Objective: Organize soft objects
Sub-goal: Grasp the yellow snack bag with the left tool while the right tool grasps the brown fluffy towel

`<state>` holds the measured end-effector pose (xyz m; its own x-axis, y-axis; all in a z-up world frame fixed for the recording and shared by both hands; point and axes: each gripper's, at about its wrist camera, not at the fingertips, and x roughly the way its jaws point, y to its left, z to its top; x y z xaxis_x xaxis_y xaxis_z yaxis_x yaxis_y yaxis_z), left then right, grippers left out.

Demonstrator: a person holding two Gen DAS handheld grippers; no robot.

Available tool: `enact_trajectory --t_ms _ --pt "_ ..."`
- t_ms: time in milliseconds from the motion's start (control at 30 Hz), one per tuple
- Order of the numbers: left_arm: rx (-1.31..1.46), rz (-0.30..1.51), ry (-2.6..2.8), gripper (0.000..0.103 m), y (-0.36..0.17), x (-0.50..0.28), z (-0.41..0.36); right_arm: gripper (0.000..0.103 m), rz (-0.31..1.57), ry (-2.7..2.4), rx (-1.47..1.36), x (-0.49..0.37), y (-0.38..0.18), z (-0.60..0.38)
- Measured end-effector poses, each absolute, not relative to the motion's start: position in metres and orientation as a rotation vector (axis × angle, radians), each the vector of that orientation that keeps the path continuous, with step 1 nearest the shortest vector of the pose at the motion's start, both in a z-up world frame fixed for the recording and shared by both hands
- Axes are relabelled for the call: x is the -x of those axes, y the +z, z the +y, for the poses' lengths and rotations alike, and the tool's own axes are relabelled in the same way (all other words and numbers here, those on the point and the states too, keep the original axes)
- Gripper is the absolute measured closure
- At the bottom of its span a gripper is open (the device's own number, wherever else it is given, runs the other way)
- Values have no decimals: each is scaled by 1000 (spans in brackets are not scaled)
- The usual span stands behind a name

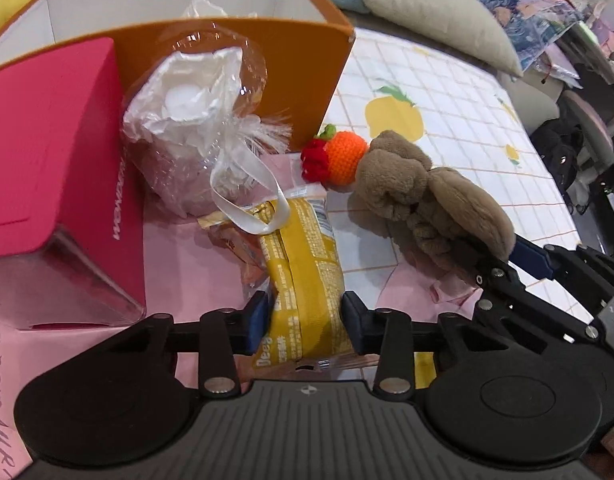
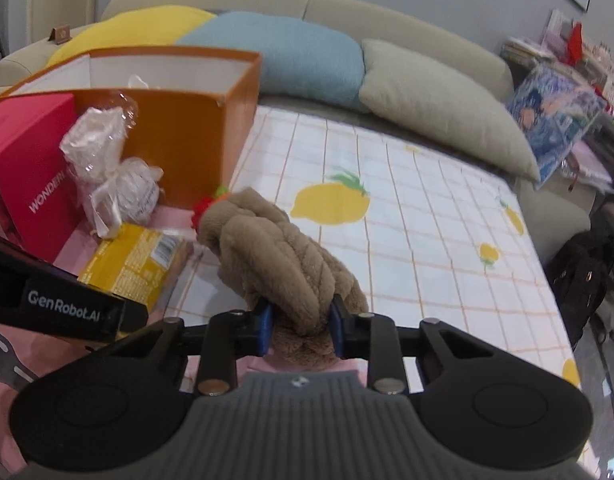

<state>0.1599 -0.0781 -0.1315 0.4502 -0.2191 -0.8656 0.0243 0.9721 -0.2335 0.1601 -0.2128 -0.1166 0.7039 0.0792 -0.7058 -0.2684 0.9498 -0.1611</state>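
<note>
The orange storage box [image 2: 179, 128] stands open at the table's far left. The right gripper [image 2: 301, 330] clamps the brown plush toy [image 2: 279, 256] above the tablecloth [image 2: 427, 220], likely bound for that box. The left gripper [image 1: 305, 320] pinches the yellow snack packet [image 1: 307, 272], which probably needs lifting next.

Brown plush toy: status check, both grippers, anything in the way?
Right gripper shut on brown plush toy. Left gripper shut on yellow snack packet. Crochet fruit touches the plush, beside orange box.
</note>
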Motion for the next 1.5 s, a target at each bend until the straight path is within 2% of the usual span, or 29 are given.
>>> enact_trajectory --t_ms 467,667,1033,1100,1167,1233,1500 --pt "246 966 -269 59 -77 -111 -53 83 685 236 222 -131 -72 -211" --pt "252 988 -261 59 -70 -100 -41 83 690 311 182 -106 -48 -200" --pt "273 1097 -163 59 -94 -87 -15 78 1022 481 251 -94 -83 -159" --pt "275 1096 -155 59 -95 -87 -14 76 1035 486 261 -91 -86 -157" --pt "282 1096 -155 59 -97 -88 -12 62 1021 483 267 -87 -85 -157" --pt "278 1097 -156 59 -99 -88 -10 42 996 484 271 -85 -82 -157" --pt "282 1109 -156 59 -106 -87 -6 40 1014 448 310 -105 -107 -150"
